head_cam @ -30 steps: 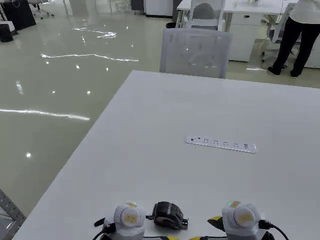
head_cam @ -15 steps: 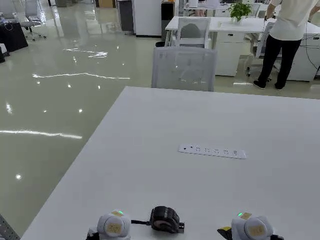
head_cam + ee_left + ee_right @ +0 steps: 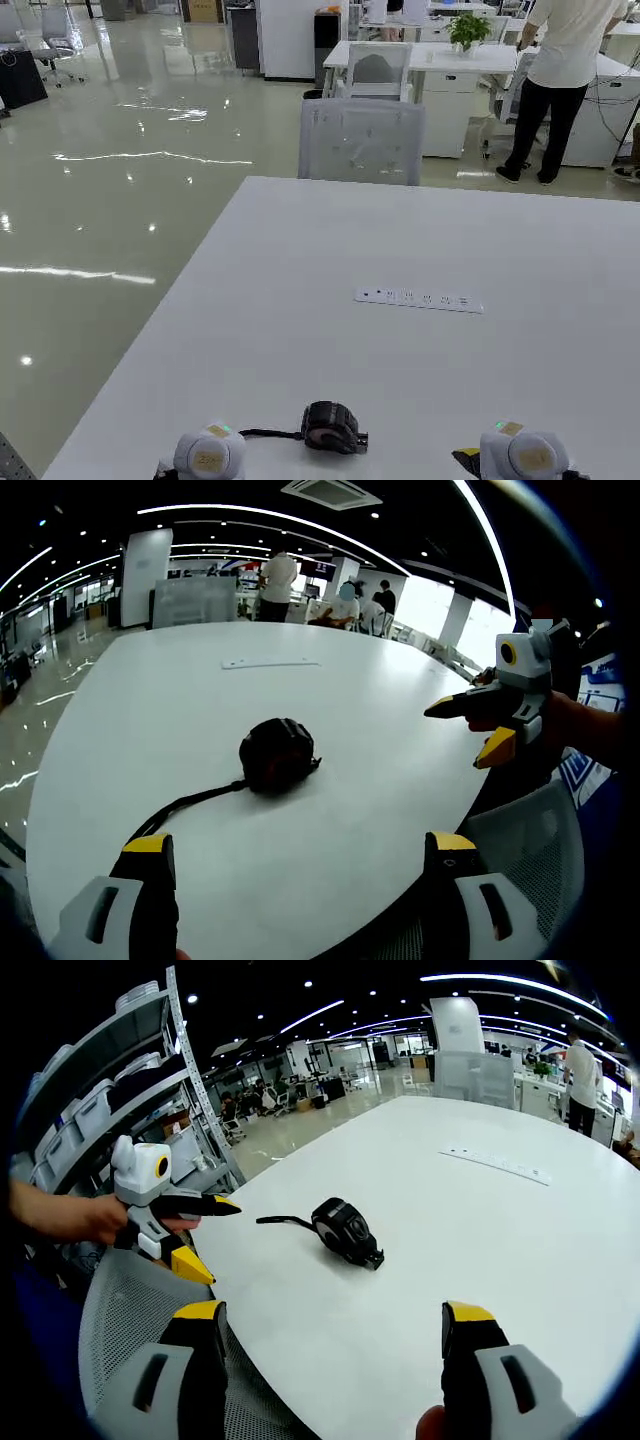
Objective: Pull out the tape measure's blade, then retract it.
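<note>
Tape measure (image 3: 333, 428) lying at surface's (image 3: 400, 240) near edge; left gripper (image 3: 300, 842) and right gripper (image 3: 332, 1310) flanking it, both gaping, empty.

Glossy floor (image 3: 120, 200) — grey chair (image 3: 362, 142), white desks (image 3: 440, 60)

Smooth matt white table (image 3: 300, 330); glossy, mirror-like floor (image 3: 120, 220); tape measure (image 3: 332, 427) of dull black plastic.

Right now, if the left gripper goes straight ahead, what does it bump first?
Probably the tape measure: it lies on the white table almost dead ahead of the left gripper, whose jaws stand open. Its black strap trails toward one jaw, so that might brush first.
</note>
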A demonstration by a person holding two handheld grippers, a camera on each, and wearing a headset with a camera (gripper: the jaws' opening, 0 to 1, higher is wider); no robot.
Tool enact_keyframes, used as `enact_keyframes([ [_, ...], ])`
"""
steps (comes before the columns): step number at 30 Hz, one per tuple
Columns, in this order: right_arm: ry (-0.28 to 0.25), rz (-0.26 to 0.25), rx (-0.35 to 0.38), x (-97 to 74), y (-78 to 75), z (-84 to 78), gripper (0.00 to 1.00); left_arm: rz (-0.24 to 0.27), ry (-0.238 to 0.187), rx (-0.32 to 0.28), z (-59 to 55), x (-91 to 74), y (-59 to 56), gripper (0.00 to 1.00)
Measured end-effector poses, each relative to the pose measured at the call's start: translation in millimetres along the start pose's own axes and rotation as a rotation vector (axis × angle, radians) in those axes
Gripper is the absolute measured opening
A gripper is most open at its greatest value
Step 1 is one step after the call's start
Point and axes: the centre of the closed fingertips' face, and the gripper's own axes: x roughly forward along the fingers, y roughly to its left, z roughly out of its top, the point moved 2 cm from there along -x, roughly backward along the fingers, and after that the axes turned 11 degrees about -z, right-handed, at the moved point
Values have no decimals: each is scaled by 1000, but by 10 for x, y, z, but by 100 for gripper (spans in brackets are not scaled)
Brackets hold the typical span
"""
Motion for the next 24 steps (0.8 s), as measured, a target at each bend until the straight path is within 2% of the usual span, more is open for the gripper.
enact_keyframes([
  [8,-8,-13,6,-154,89,-60,94,-9,9,40,-88,-226,51,100],
  [13,-9,-23,13,-286,101,-100,99,13,-14,46,-58,-384,101,100],
  [16,-19,-29,44,-370,90,-91,100,17,-19,46,-67,-474,124,100],
  [18,-28,-32,62,-404,82,-75,100,1,-29,40,-66,-544,112,100],
  [24,-37,-45,63,-545,115,-25,100,-17,-14,53,-149,-722,125,100],
])
